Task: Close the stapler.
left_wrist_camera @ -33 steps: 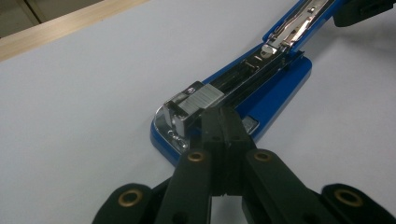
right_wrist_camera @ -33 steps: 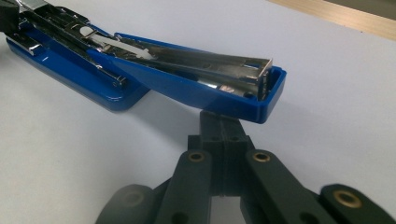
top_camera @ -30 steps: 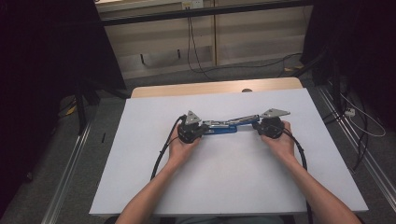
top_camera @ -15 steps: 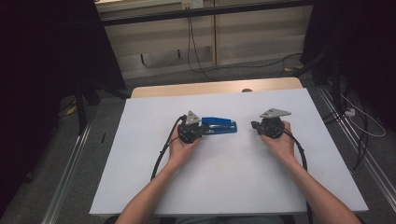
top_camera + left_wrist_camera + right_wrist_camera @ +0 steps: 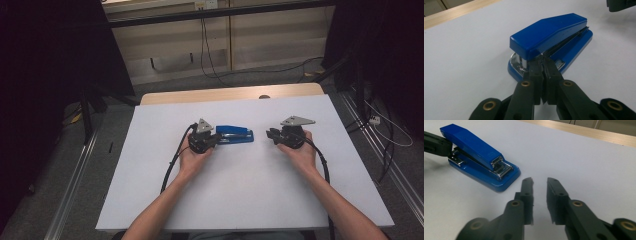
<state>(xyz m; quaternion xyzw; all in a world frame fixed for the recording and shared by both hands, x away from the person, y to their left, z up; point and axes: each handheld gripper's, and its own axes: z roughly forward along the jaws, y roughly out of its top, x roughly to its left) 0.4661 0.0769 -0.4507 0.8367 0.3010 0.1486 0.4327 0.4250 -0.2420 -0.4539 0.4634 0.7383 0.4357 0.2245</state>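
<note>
A blue stapler (image 5: 235,135) lies closed on the white table top (image 5: 250,200), lengthwise left to right. My left gripper (image 5: 217,138) is shut, its tips touching the stapler's (image 5: 549,32) hinged rear end, where the jaws (image 5: 542,58) meet just under the blue top. My right gripper (image 5: 270,134) hovers a short way off the stapler's (image 5: 479,157) metal front end. Its jaws (image 5: 539,180) have just been opening and stand slightly apart with nothing between them. The left gripper's jaws (image 5: 434,143) show at the far end in the right gripper view.
A bare wooden strip (image 5: 230,94) runs along the table's far edge. Cables (image 5: 210,60) trail over the floor behind it, and dark stands (image 5: 95,100) flank the table. White surface spreads out in front of both hands.
One second ago my right gripper was at the stapler's right end. It has since drawn back to the right and its jaws have parted. The left gripper and stapler stayed put.
</note>
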